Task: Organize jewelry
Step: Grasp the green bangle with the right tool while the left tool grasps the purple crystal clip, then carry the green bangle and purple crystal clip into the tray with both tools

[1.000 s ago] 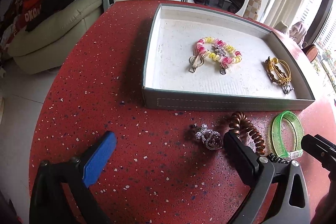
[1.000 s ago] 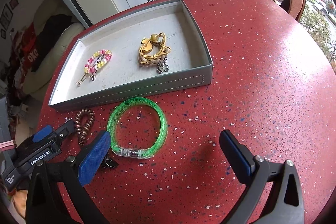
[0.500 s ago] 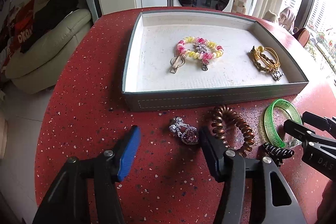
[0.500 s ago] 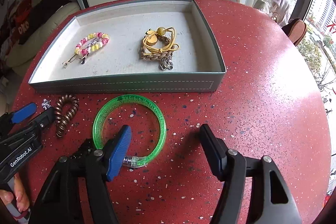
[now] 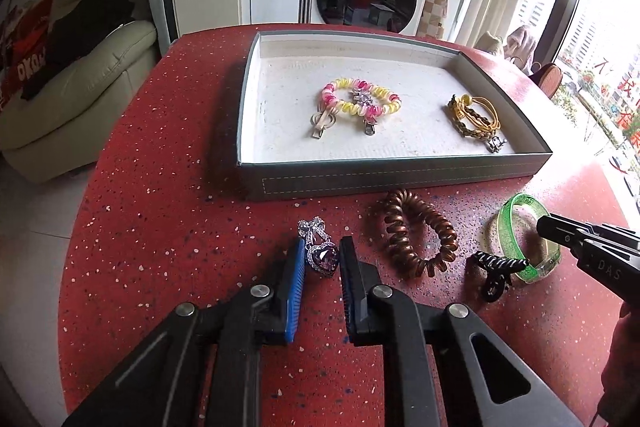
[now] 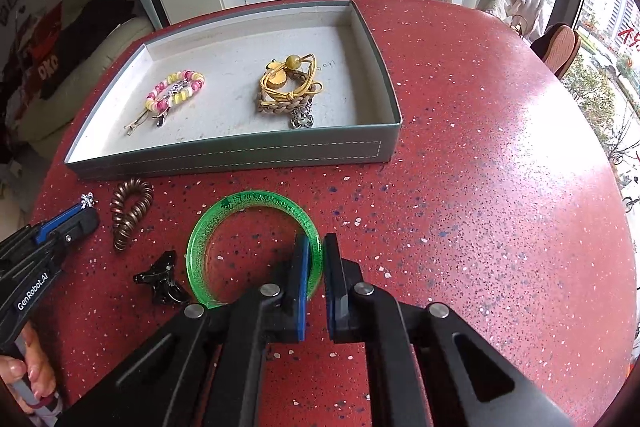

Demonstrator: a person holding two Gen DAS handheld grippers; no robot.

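Left gripper pinches my heart brooch; right gripper pinches the green bangle. Tray at 12 o'clock holds 2 clusters; 4 items remain outside.

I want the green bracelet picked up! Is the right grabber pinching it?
Touching. The right wrist view shows the right gripper with both pads closed on the green bracelet rim.

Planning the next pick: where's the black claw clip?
On the red table, outside the tray, between the brown spiral hair tie and green bangle: black claw clip.
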